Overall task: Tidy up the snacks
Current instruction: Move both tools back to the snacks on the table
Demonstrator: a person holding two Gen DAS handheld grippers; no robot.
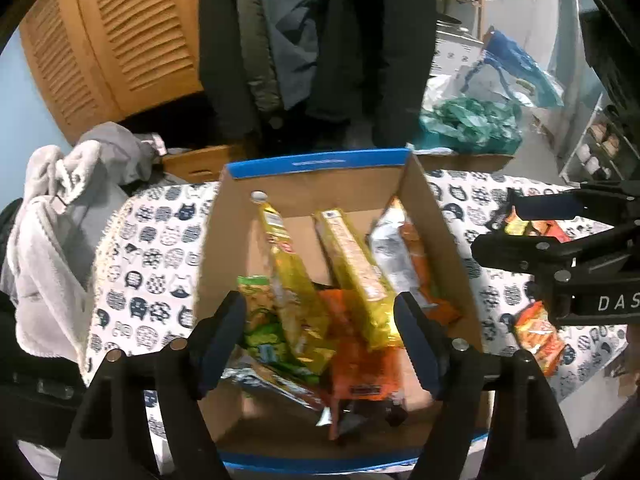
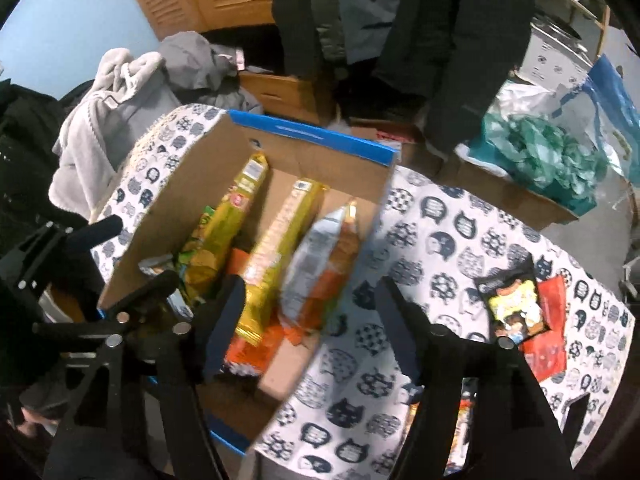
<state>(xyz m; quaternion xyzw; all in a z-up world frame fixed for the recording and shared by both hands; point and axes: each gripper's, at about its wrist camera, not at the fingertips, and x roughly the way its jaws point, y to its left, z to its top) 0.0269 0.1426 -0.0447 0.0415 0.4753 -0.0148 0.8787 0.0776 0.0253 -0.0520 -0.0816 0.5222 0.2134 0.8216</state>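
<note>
My left gripper (image 1: 320, 340) hangs spread and empty over the cardboard box (image 1: 308, 192), where the snack packets (image 1: 360, 264) stand on edge, side by side. My right gripper (image 2: 310, 320), likewise spread and empty, straddles the box's right wall. Loose packets (image 2: 516, 304) wait on the cat-print desk (image 2: 440, 240), presumably next.

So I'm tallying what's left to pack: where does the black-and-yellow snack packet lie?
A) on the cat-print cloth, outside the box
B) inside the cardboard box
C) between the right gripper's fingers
A: the black-and-yellow snack packet lies on the cat-print cloth, right of the cardboard box.
</note>
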